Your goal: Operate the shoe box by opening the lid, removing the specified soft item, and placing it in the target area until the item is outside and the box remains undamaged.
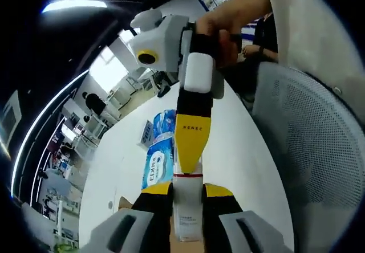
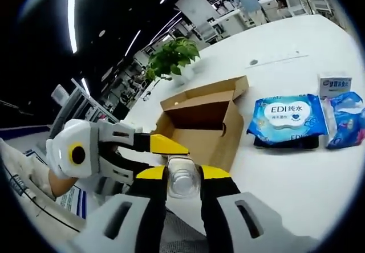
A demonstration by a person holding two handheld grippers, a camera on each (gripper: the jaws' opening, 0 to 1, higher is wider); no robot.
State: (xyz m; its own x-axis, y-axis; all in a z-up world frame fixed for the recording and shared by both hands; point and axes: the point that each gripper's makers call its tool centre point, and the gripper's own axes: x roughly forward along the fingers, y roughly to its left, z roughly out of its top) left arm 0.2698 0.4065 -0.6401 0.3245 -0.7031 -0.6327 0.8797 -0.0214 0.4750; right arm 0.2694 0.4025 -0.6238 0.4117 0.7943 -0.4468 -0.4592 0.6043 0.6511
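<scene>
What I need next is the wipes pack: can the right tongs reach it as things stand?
Probably not yet: the right tongs are shut on a bottle that the left tongs also grip. The wipes pack lies uncovered on the table, so with the bottle released the way looks free.

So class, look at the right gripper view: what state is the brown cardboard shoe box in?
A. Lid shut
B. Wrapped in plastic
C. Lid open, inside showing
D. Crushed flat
C: the brown cardboard shoe box stands on the white table with its lid raised and interior visible.
</scene>
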